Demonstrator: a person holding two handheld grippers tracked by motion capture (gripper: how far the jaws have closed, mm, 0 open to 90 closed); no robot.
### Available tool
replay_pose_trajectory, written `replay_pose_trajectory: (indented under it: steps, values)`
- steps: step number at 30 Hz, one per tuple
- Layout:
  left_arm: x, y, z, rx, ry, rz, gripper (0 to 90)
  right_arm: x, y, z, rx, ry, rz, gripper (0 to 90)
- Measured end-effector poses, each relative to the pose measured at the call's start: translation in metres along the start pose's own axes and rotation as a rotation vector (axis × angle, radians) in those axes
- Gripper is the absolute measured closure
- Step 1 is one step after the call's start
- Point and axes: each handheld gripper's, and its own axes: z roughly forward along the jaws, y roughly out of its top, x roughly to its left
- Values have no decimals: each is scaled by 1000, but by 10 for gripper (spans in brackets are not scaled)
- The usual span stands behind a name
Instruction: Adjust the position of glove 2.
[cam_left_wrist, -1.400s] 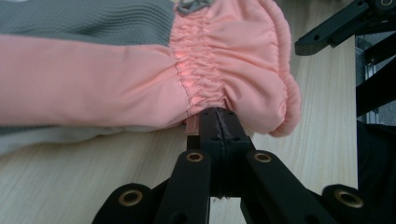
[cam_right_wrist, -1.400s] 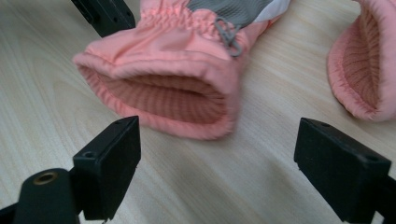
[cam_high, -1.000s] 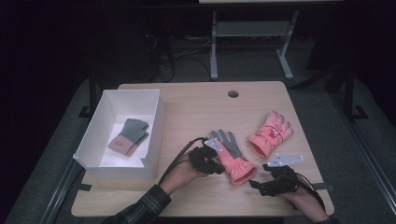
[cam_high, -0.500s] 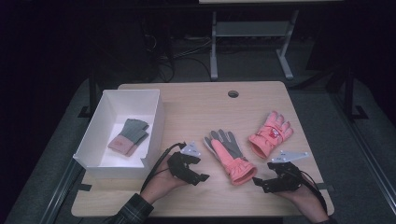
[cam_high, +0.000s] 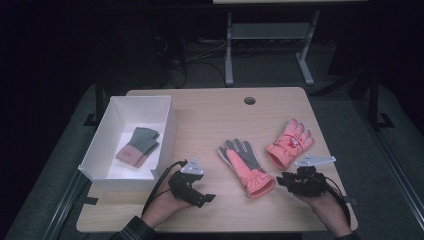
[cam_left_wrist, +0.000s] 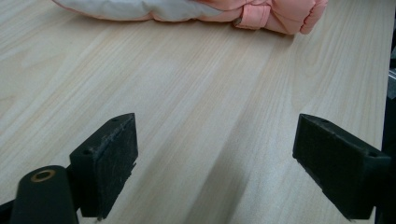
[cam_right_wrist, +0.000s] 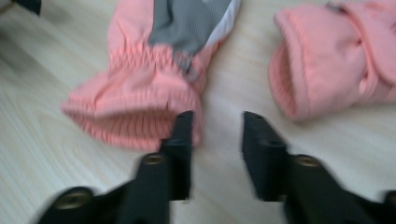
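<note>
High view showed a white box (cam_high: 165, 120) at the worktop's (cam_high: 210, 115) left holding one folded glove (cam_high: 137, 146). Next, the left gripper (cam_high: 200, 192), jaws just spread wide over bare wood, gripped nothing. Right of it lay the grey-palmed glove (cam_high: 245, 167), then a pink glove (cam_high: 289, 142). The right gripper (cam_high: 285, 180) had just narrowed its jaws beside the grey-palmed glove's cuff, empty.

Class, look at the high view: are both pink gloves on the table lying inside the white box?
No. Both pink gloves lie on the bare wooden table, to the right of the white box.
</note>
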Motion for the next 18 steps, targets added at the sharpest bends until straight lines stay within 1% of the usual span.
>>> replay_pose_trajectory:
  steps: [1,2,4,5,6,7,9,10,11,13,15,16,17,18]
  values:
    - [0,0,0,-1,1,4,133,-2,4,1,-2,-1,-4,805]
    - [0,0,1,-3,0,15,132,-3,7,2,-9,0,-2,847]
    - [1,0,2,1,5,24,131,-7,14,5,-7,4,5,899]
    - [1,-1,3,5,-4,17,132,-9,17,7,-4,-4,-3,900]
    - [1,-1,4,7,-4,13,132,-11,21,8,1,-6,-4,900]
    - [1,-1,5,9,-7,10,132,-14,24,9,-2,-14,-17,900]
    - [1,0,6,9,-12,12,132,-22,34,13,-1,-16,-2,899]
    - [0,0,7,6,-13,9,132,-26,38,14,-5,-8,3,899]
    - [0,0,8,3,-13,5,132,-30,43,16,-8,-11,9,899]
    - [0,-1,8,13,-15,13,132,-36,51,19,-22,-22,13,897]
    - [1,-1,9,22,-14,16,133,-43,60,24,-22,-28,31,886]
    - [1,-1,10,26,-6,13,133,-46,63,26,-26,-26,39,887]
    - [2,-1,10,28,-8,16,133,-50,68,30,-27,-22,47,887]
    - [2,-1,10,16,-12,2,134,-53,72,34,-25,-33,46,895]
